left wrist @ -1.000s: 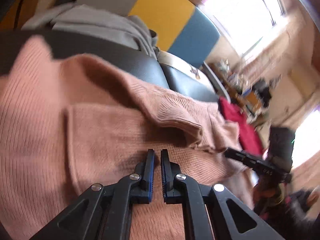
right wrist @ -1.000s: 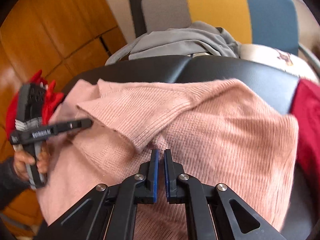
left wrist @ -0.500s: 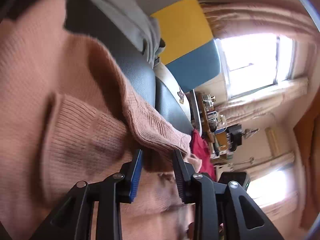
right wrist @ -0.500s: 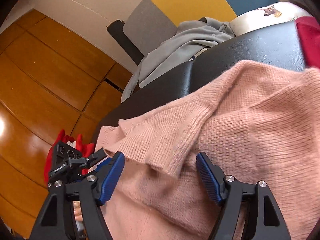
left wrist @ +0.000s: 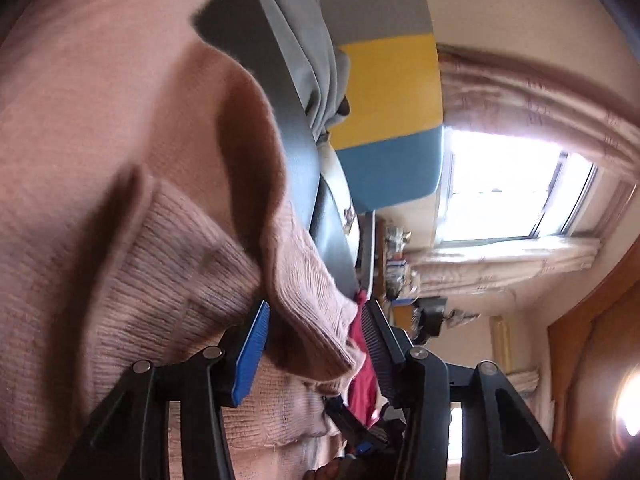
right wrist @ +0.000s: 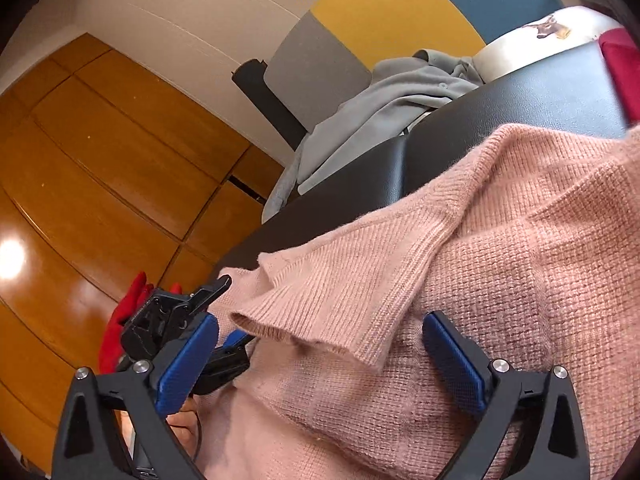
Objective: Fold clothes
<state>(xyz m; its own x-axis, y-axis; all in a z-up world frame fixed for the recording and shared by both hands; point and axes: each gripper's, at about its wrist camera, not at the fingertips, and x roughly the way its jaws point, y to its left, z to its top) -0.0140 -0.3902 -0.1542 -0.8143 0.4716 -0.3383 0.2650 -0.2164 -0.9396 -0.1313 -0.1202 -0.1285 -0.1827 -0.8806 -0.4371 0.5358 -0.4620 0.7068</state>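
On the left, the left gripper (left wrist: 316, 340) is seen spread wide, its jaws straddling a raised ribbed cuff of the pink sweater (left wrist: 100, 160) without closing on it. The sweater is spread over the black seat (right wrist: 540, 92), with one sleeve (right wrist: 352, 280) laid across the body. On the right, the right gripper (right wrist: 320, 360) is likewise held wide over that sleeve's end, nothing clamped. The fold is judged partial: a compact, squared shape is not reached.
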